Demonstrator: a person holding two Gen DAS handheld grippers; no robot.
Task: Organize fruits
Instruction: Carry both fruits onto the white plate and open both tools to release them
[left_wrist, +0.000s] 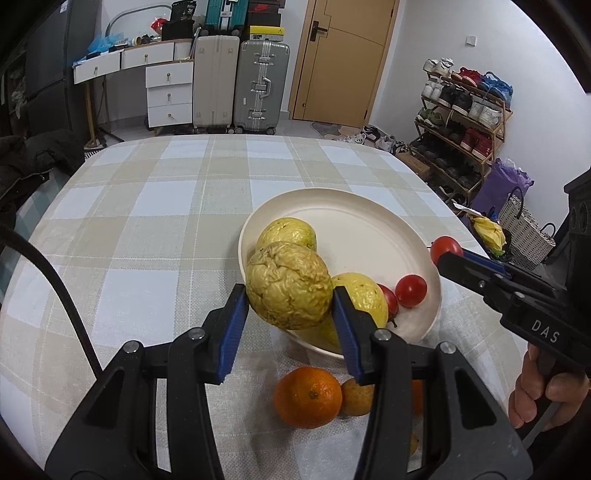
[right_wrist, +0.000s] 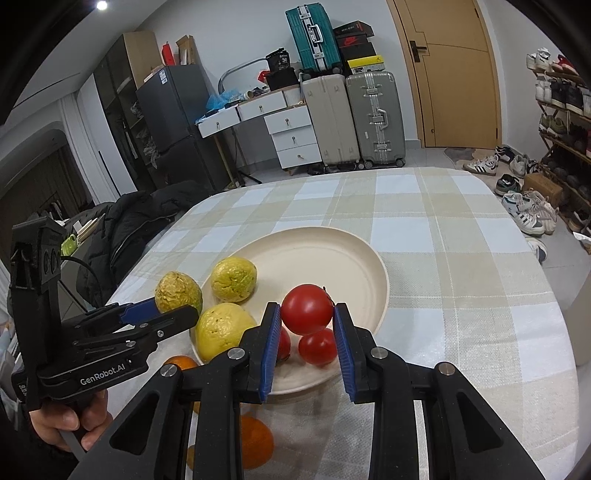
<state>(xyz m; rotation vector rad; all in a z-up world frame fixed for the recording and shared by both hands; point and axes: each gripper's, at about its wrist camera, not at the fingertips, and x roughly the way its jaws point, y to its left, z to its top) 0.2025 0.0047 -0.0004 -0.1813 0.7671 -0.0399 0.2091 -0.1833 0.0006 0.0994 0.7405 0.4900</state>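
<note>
My left gripper (left_wrist: 290, 295) is shut on a wrinkled yellow-green fruit (left_wrist: 289, 285), held above the near left rim of the cream plate (left_wrist: 354, 221). It also shows in the right wrist view (right_wrist: 178, 292). My right gripper (right_wrist: 306, 314) is shut on a red tomato (right_wrist: 307, 309), held over the plate's (right_wrist: 332, 251) near part; the tomato shows in the left wrist view (left_wrist: 445, 246) too. On the plate lie two yellow fruits (right_wrist: 233, 278) (right_wrist: 223, 330) and two tomatoes (right_wrist: 317, 347) (left_wrist: 410, 290).
Oranges (left_wrist: 307, 397) (right_wrist: 255, 439) lie on the checked tablecloth (left_wrist: 147, 206) in front of the plate. A black jacket (right_wrist: 140, 221) hangs at the table's left. Suitcases (right_wrist: 375, 118), drawers and a shoe rack (left_wrist: 461, 122) stand beyond the table.
</note>
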